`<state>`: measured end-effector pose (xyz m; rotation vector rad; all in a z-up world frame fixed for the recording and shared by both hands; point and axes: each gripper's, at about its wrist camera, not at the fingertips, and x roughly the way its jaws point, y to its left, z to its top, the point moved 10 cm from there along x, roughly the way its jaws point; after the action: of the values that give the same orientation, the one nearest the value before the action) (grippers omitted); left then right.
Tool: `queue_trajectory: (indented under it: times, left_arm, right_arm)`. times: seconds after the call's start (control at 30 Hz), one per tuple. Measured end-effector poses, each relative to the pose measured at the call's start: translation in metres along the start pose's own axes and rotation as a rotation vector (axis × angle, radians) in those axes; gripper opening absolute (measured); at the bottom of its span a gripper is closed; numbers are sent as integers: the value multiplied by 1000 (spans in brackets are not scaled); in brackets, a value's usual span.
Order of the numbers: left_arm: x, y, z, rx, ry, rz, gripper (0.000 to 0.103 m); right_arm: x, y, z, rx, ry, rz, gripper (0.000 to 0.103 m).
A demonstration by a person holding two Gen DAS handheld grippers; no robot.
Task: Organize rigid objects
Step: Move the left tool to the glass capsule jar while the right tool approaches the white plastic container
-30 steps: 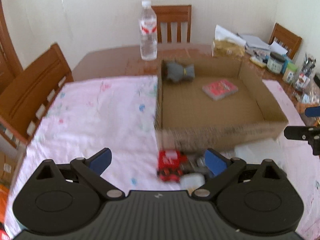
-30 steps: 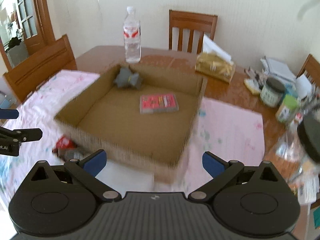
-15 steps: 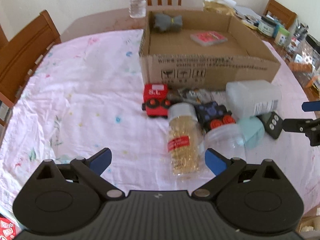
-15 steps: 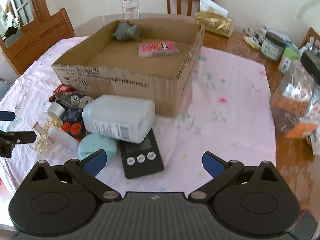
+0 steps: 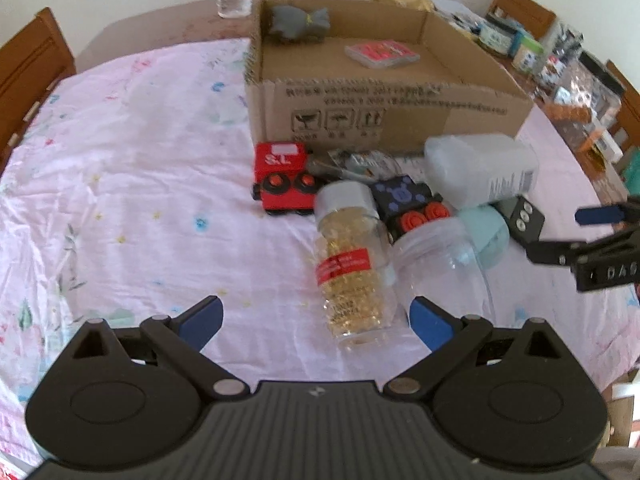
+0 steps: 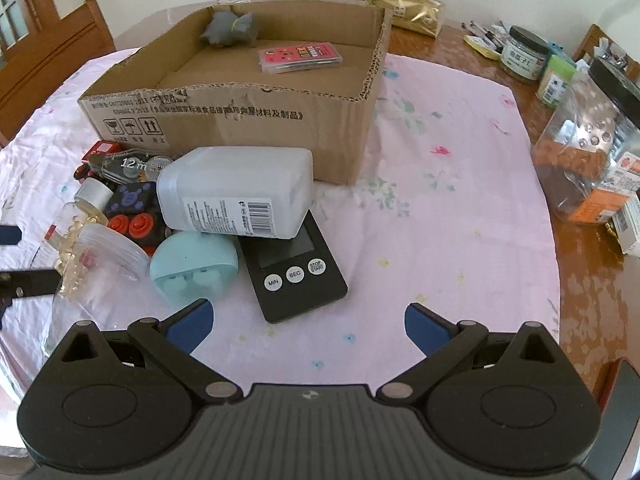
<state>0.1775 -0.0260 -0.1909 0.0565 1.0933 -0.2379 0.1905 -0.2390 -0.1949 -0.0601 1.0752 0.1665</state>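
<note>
both the left gripper (image 5: pixel 316 318) and right gripper (image 6: pixel 306 322) gape empty near the clutter before the cardboard box (image 6: pixel 240 116).

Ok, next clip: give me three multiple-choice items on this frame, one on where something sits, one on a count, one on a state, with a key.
1. Where does the white plastic bottle lie?
A. inside the cardboard box
B. on its side in front of the cardboard box, partly over the black timer
C. upright by the water bottle

2. How many round buttons show on the timer's face?
A. one
B. three
C. five

3. How does the right gripper stand?
A. open, empty
B. shut on the timer
C. shut on the teal case

Key: 1 B, it lies flat and hides the timer's top edge. 2 B, marked MIN, SEC, STOP/START. 3 A, its fingers are wide apart over bare cloth.
</note>
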Motion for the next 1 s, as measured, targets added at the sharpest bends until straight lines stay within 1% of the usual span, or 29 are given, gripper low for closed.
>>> queue_trajectory:
  times: [0.1, 0.4, 0.73, 0.83, 0.93, 1.0]
  left_arm:
    - [8, -1, -2, 22, 17, 7, 99]
    - [5, 25, -10, -6, 33, 25, 100]
    - [0, 70, -6, -68, 16, 108, 99]
    - [2, 75, -1, -88, 2, 112, 99]
    - [6, 81, 6, -94, -19, 149, 99]
    - [7, 80, 10, -89, -21, 144, 99]
  right_arm:
    - [-2, 2, 4, 6, -10, -4, 103]
    - [-5, 11, 13, -2, -22, -7, 103]
    - [-14, 24, 34, -17, -63, 18, 103]
    - [-16, 29, 46, -24, -82, 32, 103]
    - [-11, 37, 60, -28, -97, 37, 103]
    - [-5, 41, 67, -23, -99, 31, 103]
